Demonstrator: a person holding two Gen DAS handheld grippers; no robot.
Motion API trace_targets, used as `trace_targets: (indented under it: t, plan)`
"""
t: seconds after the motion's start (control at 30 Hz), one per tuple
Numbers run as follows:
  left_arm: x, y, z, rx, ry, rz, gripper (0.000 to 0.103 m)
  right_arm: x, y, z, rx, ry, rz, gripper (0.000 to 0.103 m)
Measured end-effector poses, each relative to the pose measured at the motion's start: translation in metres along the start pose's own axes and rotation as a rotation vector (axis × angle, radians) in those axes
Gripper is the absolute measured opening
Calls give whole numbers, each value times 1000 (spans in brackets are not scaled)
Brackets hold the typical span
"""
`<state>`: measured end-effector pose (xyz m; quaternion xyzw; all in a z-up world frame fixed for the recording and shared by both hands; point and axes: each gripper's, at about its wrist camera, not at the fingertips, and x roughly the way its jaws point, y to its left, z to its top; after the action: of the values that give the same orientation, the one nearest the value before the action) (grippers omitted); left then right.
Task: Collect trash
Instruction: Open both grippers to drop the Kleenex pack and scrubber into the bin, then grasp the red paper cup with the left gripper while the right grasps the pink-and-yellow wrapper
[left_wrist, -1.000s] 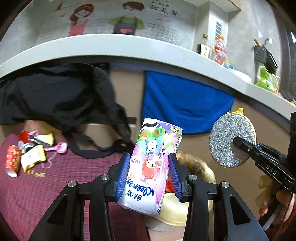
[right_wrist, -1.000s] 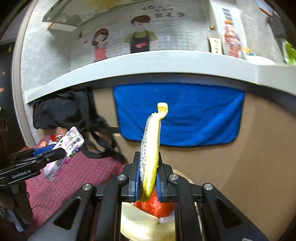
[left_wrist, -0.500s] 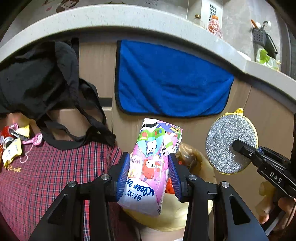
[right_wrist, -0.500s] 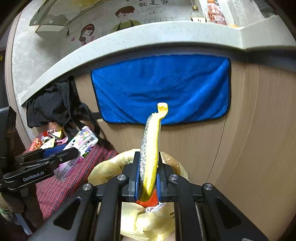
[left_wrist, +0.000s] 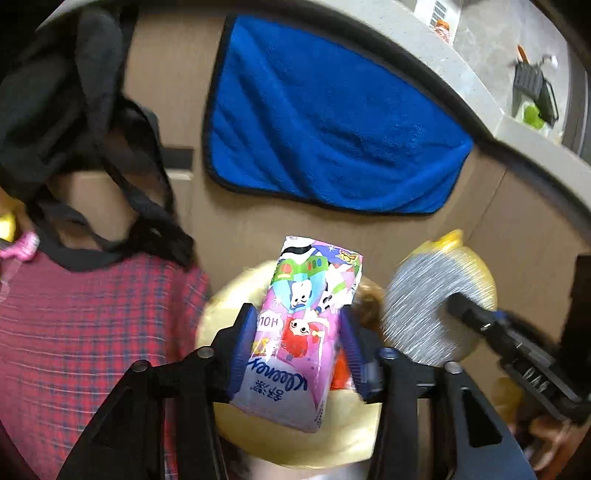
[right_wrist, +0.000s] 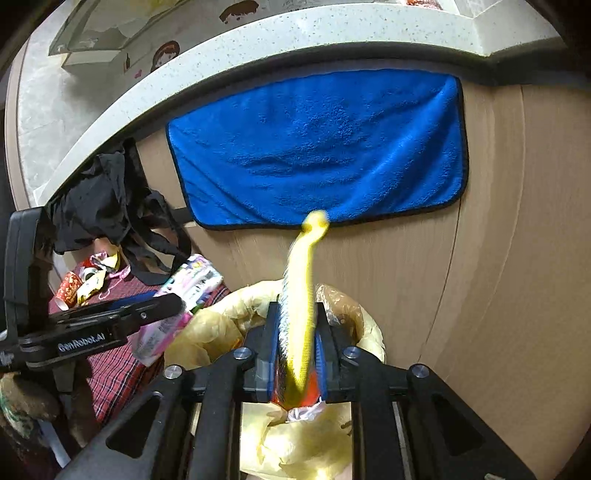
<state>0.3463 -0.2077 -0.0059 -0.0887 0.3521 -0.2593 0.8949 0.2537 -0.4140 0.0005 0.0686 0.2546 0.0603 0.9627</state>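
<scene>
My left gripper (left_wrist: 299, 347) is shut on a pink cartoon-printed tissue pack (left_wrist: 303, 332) and holds it over a bin lined with a yellow bag (left_wrist: 258, 435). My right gripper (right_wrist: 297, 354) is shut on a round silver and yellow scouring pad (right_wrist: 299, 306), seen edge-on, above the same bin (right_wrist: 207, 332). The pad (left_wrist: 436, 306) and right gripper also show at the right of the left wrist view. The tissue pack (right_wrist: 184, 291) and left gripper (right_wrist: 122, 321) show at the left of the right wrist view. Red trash (right_wrist: 314, 387) lies in the bin.
A blue towel (right_wrist: 325, 155) hangs on the wooden cabinet front behind the bin. A black bag (left_wrist: 74, 110) hangs at the left. A red plaid cloth (left_wrist: 74, 332) lies left of the bin, with several wrappers and a can (right_wrist: 85, 277) at its far end.
Both grippers have moved forward and tilted down, so the bin now lies under them. The tissue pack and the pad stay held. The pad is motion-blurred.
</scene>
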Motion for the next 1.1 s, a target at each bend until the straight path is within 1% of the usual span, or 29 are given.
trace_targets:
  t: [0.03, 0.07, 0.1, 0.27, 0.33, 0.43, 0.5, 0.63, 0.8, 0.97, 1.1]
  plan:
    - [0, 3, 1, -19, 5, -9, 60, 1, 0, -1, 0, 5, 3, 45]
    - [-1, 5, 2, -28, -3, -5, 63, 3, 0, -2, 1, 8, 10, 51]
    - [-4, 7, 3, -31, -11, 1, 63, 3, 2, -3, -1, 7, 13, 52]
    - [-24, 15, 6, -38, -49, 40, 63, 1, 8, -4, -12, 13, -6, 52]
    - [-36, 19, 8, -29, -71, 75, 63, -2, 10, -2, -3, 7, -1, 52]
    - [-60, 24, 9, -4, -124, 157, 63, -9, 17, 2, 6, -4, 9, 52]
    - [-79, 29, 8, 11, -158, 194, 63, -13, 25, 7, 2, -12, 20, 52]
    - [-118, 40, 8, 24, -214, 242, 63, -25, 54, 18, -27, -33, 47, 52]
    - [-166, 62, 9, 25, -271, 292, 63, -33, 102, 32, -74, -65, 91, 52]
    - [-212, 90, 8, -2, -329, 344, 63, -36, 149, 41, -116, -72, 134, 52]
    - [-252, 114, 5, -10, -370, 404, 63, -38, 194, 48, -128, -89, 198, 52]
